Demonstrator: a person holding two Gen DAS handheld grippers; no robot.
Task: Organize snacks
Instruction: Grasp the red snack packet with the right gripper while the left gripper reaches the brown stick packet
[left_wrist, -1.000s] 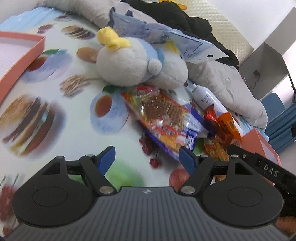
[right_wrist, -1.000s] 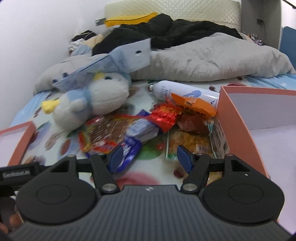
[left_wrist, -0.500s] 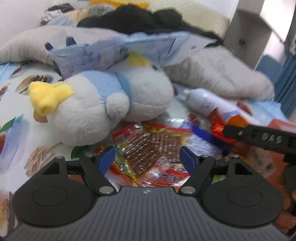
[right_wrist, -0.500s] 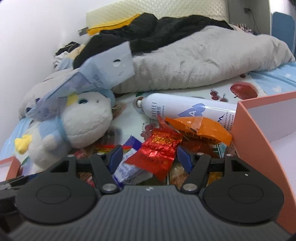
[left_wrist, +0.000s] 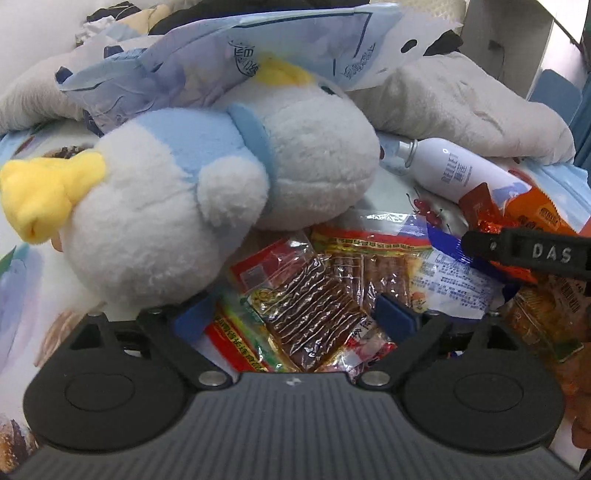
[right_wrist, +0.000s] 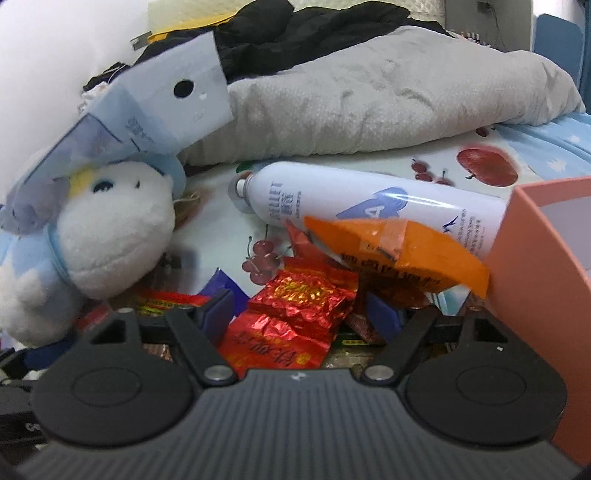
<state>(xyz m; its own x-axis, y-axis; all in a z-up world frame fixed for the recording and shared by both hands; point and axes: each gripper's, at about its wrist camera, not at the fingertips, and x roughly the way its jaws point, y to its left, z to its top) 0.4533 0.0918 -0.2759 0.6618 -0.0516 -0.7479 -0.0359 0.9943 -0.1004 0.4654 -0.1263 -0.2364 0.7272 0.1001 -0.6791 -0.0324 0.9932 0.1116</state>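
A pile of snack packets lies on the fruit-print sheet. In the left wrist view my left gripper (left_wrist: 295, 315) hangs low over a clear packet of brown strips (left_wrist: 310, 295). Its jaws are opening, the packet lies between the blue pads (left_wrist: 194, 317), and they do not press on it. In the right wrist view my right gripper (right_wrist: 301, 314) is just above a red foil packet (right_wrist: 295, 310), which sits between its opening jaws without being gripped. An orange packet (right_wrist: 399, 254) leans on a white spray bottle (right_wrist: 369, 206) behind it.
A white and blue plush toy (left_wrist: 221, 184) with a pale blue bag on top crowds the pile's left side. A pink box (right_wrist: 546, 277) stands at the right. A grey blanket (right_wrist: 369, 103) lies behind. A black bar marked DAS (left_wrist: 535, 253) crosses the left view's right edge.
Both grippers have come forward and lower onto the snack pile, so the packets now lie between their fingers. Both pairs of jaws stand wider than before. The left view has rolled level.
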